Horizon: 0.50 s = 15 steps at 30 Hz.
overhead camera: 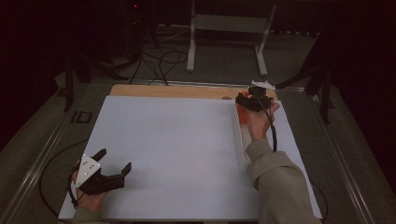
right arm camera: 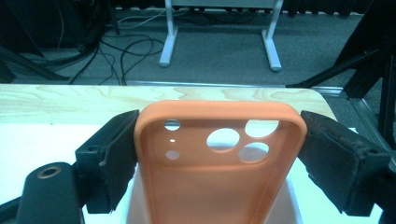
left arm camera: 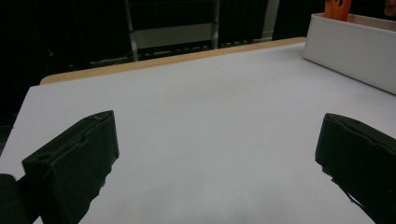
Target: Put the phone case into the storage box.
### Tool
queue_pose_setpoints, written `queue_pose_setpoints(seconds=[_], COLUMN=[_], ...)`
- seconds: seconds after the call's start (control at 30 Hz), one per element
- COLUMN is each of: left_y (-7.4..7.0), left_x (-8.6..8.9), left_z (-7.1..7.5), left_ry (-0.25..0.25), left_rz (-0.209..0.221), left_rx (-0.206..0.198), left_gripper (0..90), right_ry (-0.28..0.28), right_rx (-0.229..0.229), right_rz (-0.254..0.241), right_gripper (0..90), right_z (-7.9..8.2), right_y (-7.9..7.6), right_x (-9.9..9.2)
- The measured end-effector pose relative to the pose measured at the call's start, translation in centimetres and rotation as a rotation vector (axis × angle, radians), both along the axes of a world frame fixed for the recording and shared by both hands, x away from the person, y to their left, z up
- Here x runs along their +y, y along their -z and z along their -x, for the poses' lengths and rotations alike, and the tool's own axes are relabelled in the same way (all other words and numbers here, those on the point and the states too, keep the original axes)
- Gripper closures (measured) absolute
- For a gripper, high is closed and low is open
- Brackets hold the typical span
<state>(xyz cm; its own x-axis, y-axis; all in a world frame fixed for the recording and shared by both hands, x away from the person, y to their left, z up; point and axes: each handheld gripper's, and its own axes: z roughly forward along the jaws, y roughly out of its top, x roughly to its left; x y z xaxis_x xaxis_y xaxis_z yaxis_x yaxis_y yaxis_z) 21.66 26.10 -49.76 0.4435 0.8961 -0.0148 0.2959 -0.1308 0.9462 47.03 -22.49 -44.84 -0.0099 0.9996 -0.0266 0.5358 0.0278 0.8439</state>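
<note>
Orange silicone marks the thing in hand: a phone case [right arm camera: 219, 163], clamped by its two long edges between the black pads of the right tongs [right arm camera: 219, 154]. In the right gripper view the case stands upright with its hollow inside facing the camera, its camera cut-outs near the top edge, and both pads press flat against its sides. Below it in that view lies the pale inside of a white tray [left arm camera: 348, 49], so the case sits over the tray's far end, whether lifted or resting there I cannot tell. From the high view the right tongs [overhead camera: 246, 103] are at the far right of the table [overhead camera: 173, 140], near its wooden back edge [overhead camera: 177, 91], with a little orange of the case [overhead camera: 242, 113] showing just under them and the person's sleeve [overhead camera: 275, 182] running along the tray [overhead camera: 241, 154].

At the near left corner of the table, the left tongs [overhead camera: 114, 161] rest low over the white surface with their jaws spread wide and nothing between them. The left gripper view confirms this: its two black jaws stand far apart at the bottom corners, bare white table between, and the left tongs [left arm camera: 217, 144] point toward the tray, where a bit of the orange case [left arm camera: 337, 8] pokes above the rim at the top right. The two tongs are well apart from each other.
</note>
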Motion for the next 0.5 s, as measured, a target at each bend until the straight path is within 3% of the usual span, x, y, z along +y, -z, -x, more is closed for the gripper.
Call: queue_pose_setpoints(seconds=[0.5], left_y=[0.01], left_x=[0.02], left_z=[0.01], left_ry=[0.002], left_rz=[-0.001], left_rx=[0.0], left_gripper=[0.2], right_ry=[-0.01], right_rx=[-0.019], right_rz=[0.032], right_gripper=[15.4], right_z=[-0.22], right_y=[0.42], right_x=[0.47])
